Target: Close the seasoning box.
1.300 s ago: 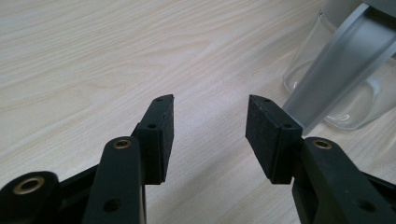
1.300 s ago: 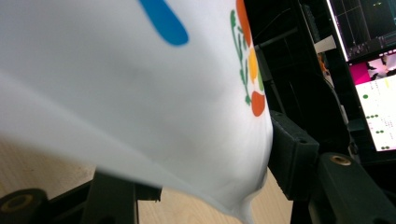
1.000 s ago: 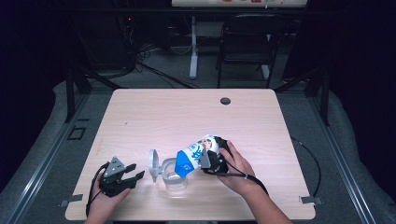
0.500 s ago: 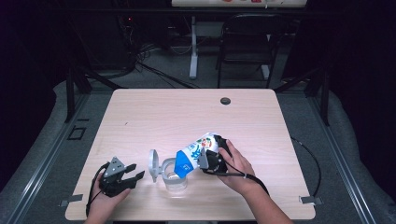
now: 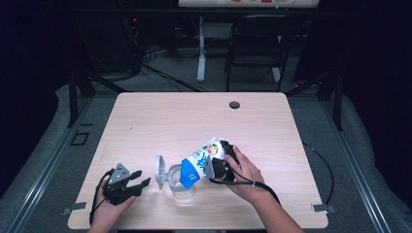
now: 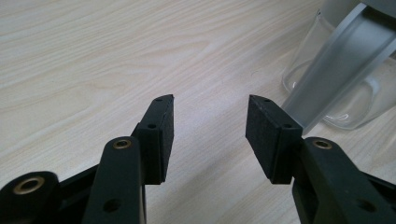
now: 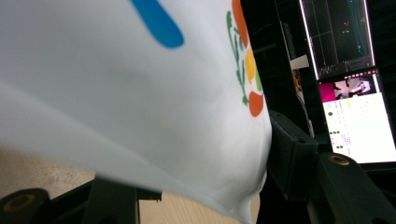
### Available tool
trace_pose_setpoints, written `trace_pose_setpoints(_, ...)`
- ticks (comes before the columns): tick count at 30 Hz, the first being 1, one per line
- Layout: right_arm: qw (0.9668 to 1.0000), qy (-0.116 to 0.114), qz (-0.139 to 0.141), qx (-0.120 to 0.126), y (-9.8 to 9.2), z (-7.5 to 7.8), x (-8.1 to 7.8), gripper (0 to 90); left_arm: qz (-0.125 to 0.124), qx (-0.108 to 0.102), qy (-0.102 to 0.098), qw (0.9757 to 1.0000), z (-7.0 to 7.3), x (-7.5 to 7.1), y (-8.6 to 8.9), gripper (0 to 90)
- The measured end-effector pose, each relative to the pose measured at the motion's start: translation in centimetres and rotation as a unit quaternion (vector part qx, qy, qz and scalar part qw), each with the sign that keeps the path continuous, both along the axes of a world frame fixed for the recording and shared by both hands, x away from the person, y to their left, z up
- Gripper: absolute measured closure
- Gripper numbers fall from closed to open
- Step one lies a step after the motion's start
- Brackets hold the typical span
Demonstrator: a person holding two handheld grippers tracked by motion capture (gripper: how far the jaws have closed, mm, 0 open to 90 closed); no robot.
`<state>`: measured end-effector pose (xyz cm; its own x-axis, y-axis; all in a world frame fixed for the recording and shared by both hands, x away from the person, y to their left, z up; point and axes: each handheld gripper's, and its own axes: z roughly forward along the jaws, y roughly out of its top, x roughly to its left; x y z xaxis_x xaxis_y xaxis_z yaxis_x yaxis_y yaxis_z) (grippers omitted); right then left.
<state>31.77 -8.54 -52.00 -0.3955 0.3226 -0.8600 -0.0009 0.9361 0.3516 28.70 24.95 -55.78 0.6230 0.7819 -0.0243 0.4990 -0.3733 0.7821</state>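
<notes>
Pouring is the step in hand, by my judgement: the right gripper is clamped on a white and blue pouch, which is tipped down to the left with its blue end over the mouth of a clear plastic container. In the right gripper view the pouch sits between the black jaws, its white skin bulging against the pad on the right side. No stream of contents can be made out, and whether anything has reached the container cannot be told.

The container stands near the front edge of the table, a little left of centre, with its lid hinged open and upright on its left side. The left gripper rests near the front left corner, just beside the container but apart from it. In the left gripper view its jaws stand wide with nothing between them, bare wood under them and the container wall off to the right.

The next move likely calls for a steady tilt of the pouch, keeping its low end inside the rim. The container appears light and is not braced, so a nudge from the pouch could shift it. The free left gripper is well placed to steady the wall or later fold the lid down.
</notes>
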Motion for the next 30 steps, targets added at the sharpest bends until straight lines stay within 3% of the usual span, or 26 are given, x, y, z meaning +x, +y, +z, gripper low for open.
trace_pose_setpoints(30,0.9994,-0.012,0.027,-0.018,0.6,0.11,-0.54,45.7,0.001,0.0,0.0,1.0,-0.01,0.02,0.02,52.5)
